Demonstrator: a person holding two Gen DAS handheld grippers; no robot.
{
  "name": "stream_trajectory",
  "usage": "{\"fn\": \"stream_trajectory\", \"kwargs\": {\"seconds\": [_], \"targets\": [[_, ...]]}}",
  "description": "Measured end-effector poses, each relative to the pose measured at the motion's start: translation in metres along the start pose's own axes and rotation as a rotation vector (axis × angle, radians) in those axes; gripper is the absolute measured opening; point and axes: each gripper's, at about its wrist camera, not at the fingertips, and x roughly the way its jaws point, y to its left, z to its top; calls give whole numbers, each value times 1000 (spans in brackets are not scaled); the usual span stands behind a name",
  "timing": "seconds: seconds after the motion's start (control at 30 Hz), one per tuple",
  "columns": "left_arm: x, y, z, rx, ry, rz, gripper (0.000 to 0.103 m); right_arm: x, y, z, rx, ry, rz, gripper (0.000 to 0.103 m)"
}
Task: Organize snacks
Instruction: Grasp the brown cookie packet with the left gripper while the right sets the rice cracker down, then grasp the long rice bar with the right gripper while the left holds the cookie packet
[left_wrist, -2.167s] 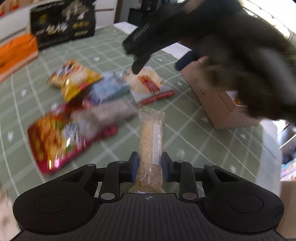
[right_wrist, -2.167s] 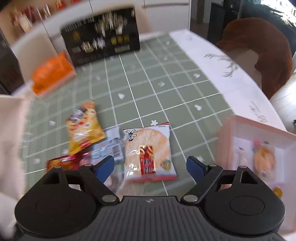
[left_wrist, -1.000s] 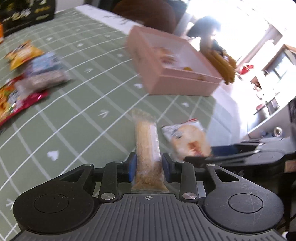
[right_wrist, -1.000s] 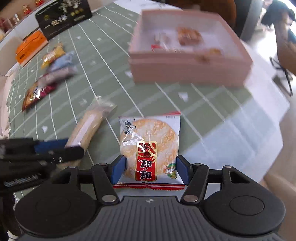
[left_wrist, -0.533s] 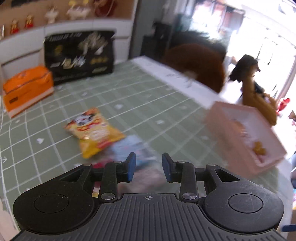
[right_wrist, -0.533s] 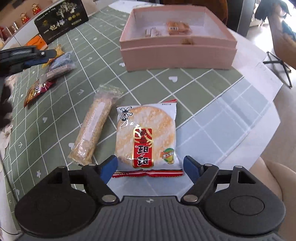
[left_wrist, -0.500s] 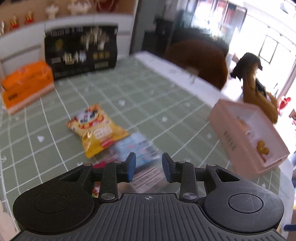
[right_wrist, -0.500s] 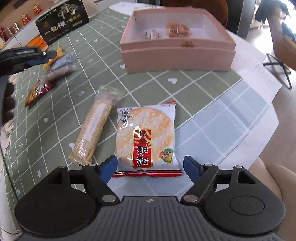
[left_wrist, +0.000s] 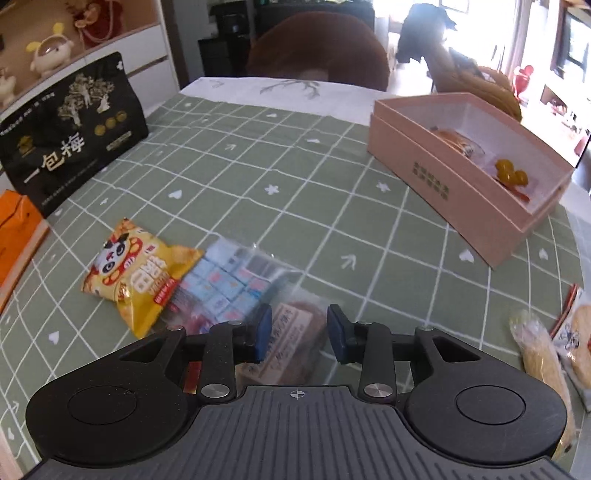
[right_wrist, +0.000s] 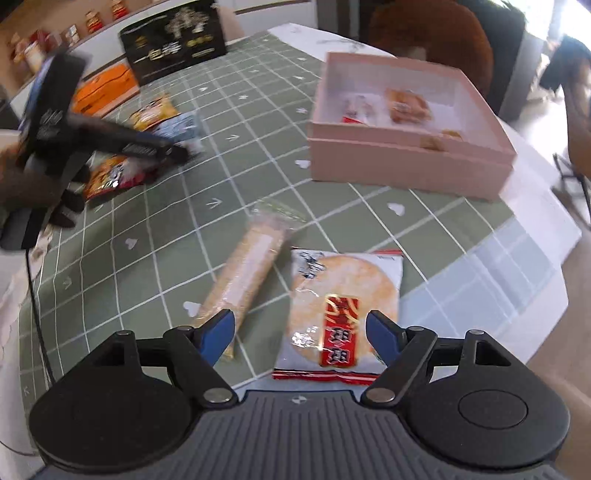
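My left gripper is open and empty over a pile of snacks: a clear pack with a brown snack lies between its fingers, with a blue pack and a yellow panda bag beyond. My right gripper is open and empty above a round rice cracker pack; a long cereal bar lies to its left. Both also show at the right edge of the left wrist view, the bar and the cracker. The left gripper is blurred in the right wrist view.
A pink box with some snacks inside stands at the right; it also shows in the right wrist view. A black bag and an orange box stand at the far left. A red bag lies under the left gripper. The table edge is close on the right.
My left gripper released the cereal bar beside the cracker and swung back left, low over the snack pile. My right gripper opened off the rice cracker pack and drew back slightly.
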Motion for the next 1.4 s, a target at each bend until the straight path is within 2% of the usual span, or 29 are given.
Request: {"fn": "stream_trajectory", "kwargs": {"seconds": [0.1, 0.37, 0.47, 0.57, 0.67, 0.77, 0.8, 0.87, 0.9, 0.97, 1.03, 1.13, 1.27, 1.4], "targets": [[3, 6, 0, 41, 33, 1, 40, -2, 7, -2, -54, -4, -15, 79], [0, 28, -8, 34, 95, -128, 42, 7, -8, -1, 26, 35, -19, 79], [2, 16, -13, 93, 133, -201, 46, 10, -9, 0, 34, 42, -20, 79], [2, 7, -14, 138, 122, -168, 48, 10, -5, 0, 27, 39, -15, 79], [5, 14, -11, 29, 104, -171, 45, 10, 1, 2, 4, 33, -14, 79], [1, 16, -13, -52, 104, -182, 39, 11, 6, 8, -2, 27, 0, 79], [-6, 14, -16, -91, 89, -198, 23, 11, 7, 10, 2, 20, 6, 79], [-23, 5, -22, -133, 36, -269, 19, 10, 7, 17, 27, -18, 19, 79], [-30, 0, -25, -153, 34, -278, 19, 10, 8, 20, 37, -38, 27, 78], [-39, -12, -32, -196, 56, -263, 19, 15, 11, 29, 53, -63, 50, 71], [-46, -24, -41, -225, 83, -260, 19, 27, 13, 37, 64, -49, 70, 52], [-52, -43, -49, -175, 91, -249, 19, 50, 18, 43, 62, 7, 87, 45], [-56, -52, -49, -91, 64, -148, 21, 53, 23, 35, 19, 40, 88, 30], [-45, -62, -41, -35, 67, -108, 24, 38, 15, 20, 28, 44, 113, 28]]}}
